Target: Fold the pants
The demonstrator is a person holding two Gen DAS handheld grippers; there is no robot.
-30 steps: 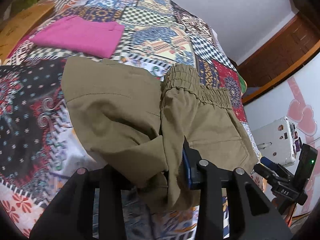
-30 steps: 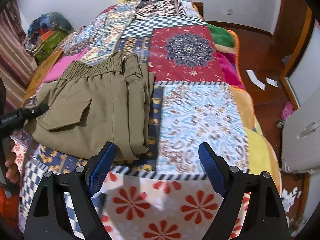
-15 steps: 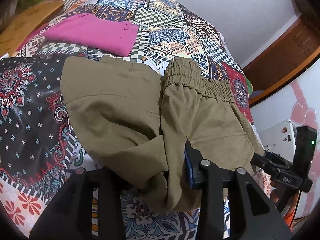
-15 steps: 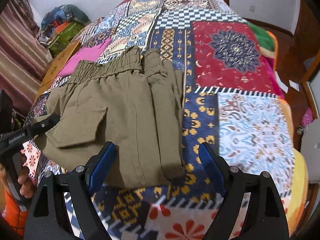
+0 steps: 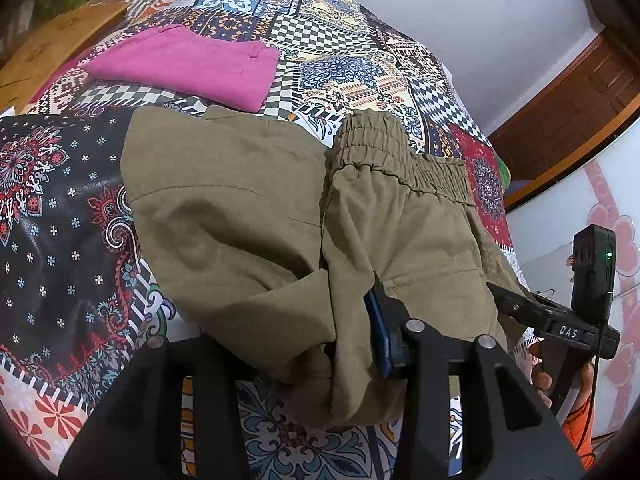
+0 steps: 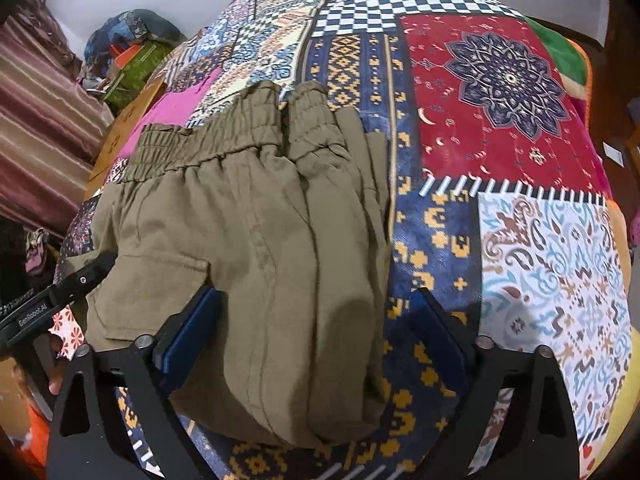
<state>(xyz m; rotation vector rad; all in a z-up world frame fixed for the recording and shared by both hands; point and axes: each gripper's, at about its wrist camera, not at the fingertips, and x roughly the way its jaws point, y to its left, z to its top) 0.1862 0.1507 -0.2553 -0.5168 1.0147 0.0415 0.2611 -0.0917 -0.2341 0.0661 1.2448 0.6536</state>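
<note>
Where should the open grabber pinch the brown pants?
Probably the near folded edge of the khaki pants, coming straight in from the near side. The right gripper already straddles that thick, rounded edge with its jaws open; the left gripper holds the other corner.

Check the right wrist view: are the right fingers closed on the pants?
No, the right gripper is wide open, its fingers straddling the khaki pants.

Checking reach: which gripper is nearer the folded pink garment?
Left. The left gripper, clamped on the khaki pants, sits nearer the pink garment; the right gripper straddles the pants' opposite side.
</note>
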